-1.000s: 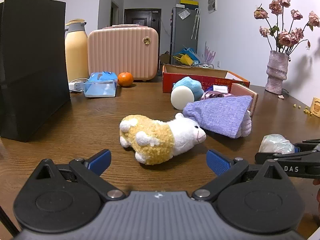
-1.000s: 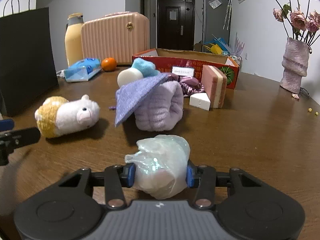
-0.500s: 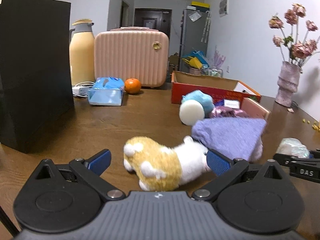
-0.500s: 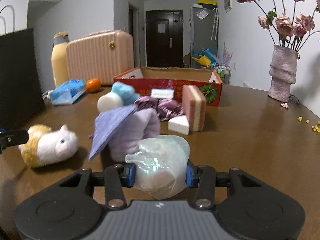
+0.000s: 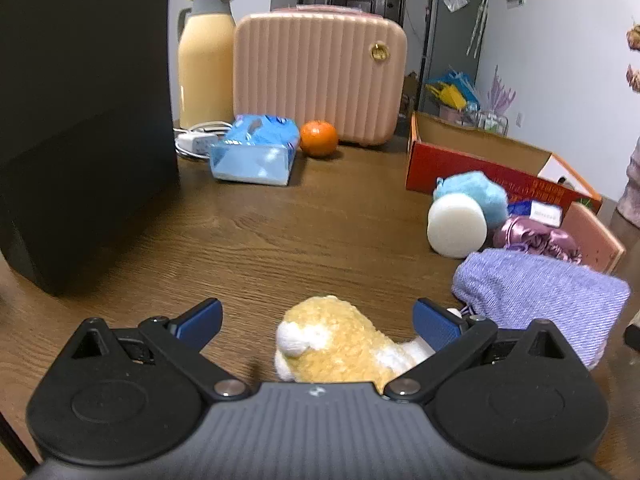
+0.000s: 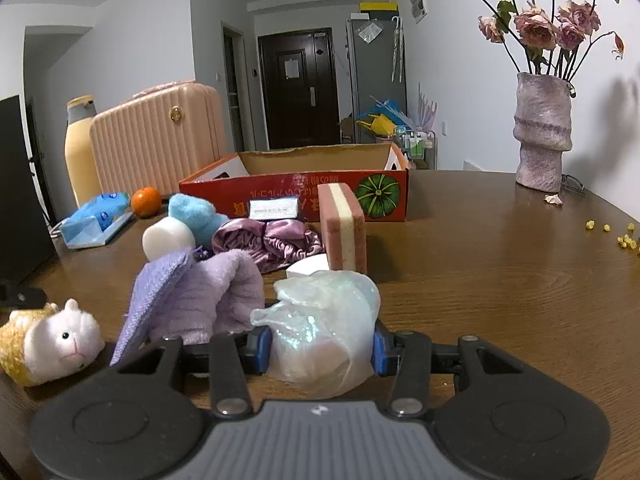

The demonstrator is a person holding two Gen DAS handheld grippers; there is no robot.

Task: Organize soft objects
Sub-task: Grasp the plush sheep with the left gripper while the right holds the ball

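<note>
Left gripper [image 5: 316, 322] now nearer, fingers wide astride the plush sheep [image 5: 340, 344]; right gripper [image 6: 318, 346] fingers clamped on iridescent pouch [image 6: 320, 328].

Plush sheep [image 5: 340, 344]: head and lower body were hidden behind the left gripper [image 5: 318, 322] housing in the left wrist view. Black bag [image 5: 80, 120], left of the sheep: top and left side were cut off by the frame. Vase [image 5: 632, 196], far right of the sheep: only a sliver showed at the frame edge. White label [image 6: 274, 208] before the red box [image 6: 304, 196]: its print was too small to read.
</note>
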